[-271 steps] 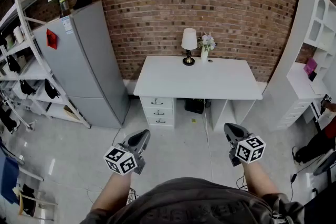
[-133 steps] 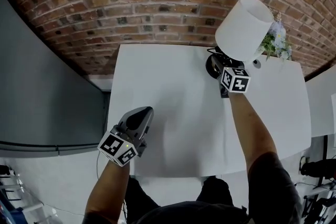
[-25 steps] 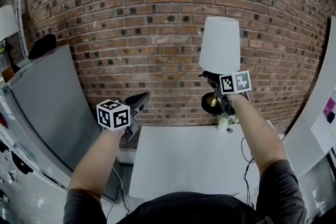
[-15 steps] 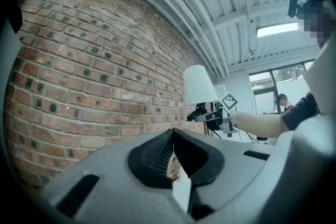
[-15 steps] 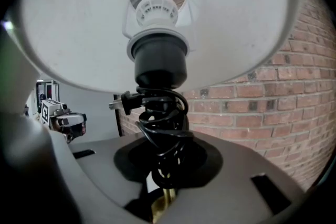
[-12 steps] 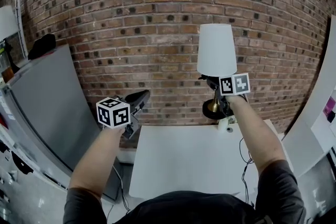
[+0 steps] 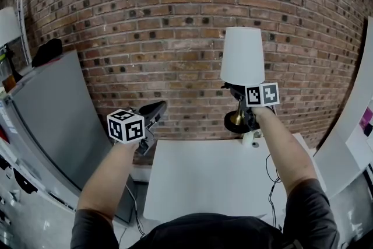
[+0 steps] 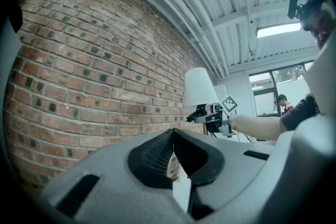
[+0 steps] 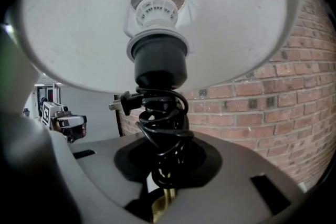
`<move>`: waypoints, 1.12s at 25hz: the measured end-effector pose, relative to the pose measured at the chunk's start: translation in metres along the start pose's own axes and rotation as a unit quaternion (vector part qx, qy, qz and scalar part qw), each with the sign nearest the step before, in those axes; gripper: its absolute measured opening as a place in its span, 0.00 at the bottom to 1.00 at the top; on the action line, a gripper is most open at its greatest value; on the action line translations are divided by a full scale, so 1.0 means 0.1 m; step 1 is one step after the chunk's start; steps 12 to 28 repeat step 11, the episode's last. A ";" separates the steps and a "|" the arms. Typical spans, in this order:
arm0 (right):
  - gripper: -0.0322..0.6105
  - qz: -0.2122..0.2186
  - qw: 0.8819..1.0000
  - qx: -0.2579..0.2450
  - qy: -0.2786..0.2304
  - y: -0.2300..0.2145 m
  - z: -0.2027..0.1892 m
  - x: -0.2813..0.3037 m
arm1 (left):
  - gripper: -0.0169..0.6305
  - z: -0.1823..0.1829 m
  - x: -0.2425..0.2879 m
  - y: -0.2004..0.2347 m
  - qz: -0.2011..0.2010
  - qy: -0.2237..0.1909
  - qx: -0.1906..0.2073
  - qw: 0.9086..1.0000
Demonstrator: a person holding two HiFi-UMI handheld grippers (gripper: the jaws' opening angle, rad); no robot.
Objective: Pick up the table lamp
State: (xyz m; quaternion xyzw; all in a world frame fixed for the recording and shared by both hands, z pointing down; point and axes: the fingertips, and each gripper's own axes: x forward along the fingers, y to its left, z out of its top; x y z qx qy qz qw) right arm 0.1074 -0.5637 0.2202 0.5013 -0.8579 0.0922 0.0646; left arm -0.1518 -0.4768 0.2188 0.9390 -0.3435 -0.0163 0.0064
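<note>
Still right tongs (image 7: 239, 115) clamp table lamp (image 7: 242, 55) stem, seemingly unmoved; left tongs (image 7: 158, 107) closed, empty.

The lamp shade (image 7: 242, 56) is matt white, its stem (image 7: 237, 118) shiny brass, its cord (image 9: 160, 113) glossy black. The brick wall (image 7: 145, 20) looks rough; the desk (image 7: 204, 178), lower centre, smooth matt white.

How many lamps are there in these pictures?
2. One table lamp is gripped by the right gripper, before the brick wall; a second lamp stands at the far left edge. More may be hidden.
</note>
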 end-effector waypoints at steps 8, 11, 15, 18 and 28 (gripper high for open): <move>0.16 0.002 1.000 0.001 -0.003 0.02 0.02 -0.03 | 0.03 0.01 -0.04 0.00 0.002 0.000 -0.001 1.000; 0.16 0.003 1.000 0.003 -0.002 0.02 0.02 -0.04 | 0.03 0.02 -0.05 0.00 0.003 -0.001 0.000 1.000; 0.16 0.003 1.000 0.003 -0.002 0.02 0.02 -0.04 | 0.03 0.02 -0.05 0.00 0.003 -0.001 0.000 1.000; 0.16 0.003 1.000 0.003 -0.002 0.02 0.02 -0.04 | 0.03 0.02 -0.05 0.00 0.003 -0.001 0.000 1.000; 0.16 0.003 1.000 0.003 -0.002 0.02 0.02 -0.04 | 0.03 0.02 -0.05 0.00 0.003 -0.001 0.000 1.000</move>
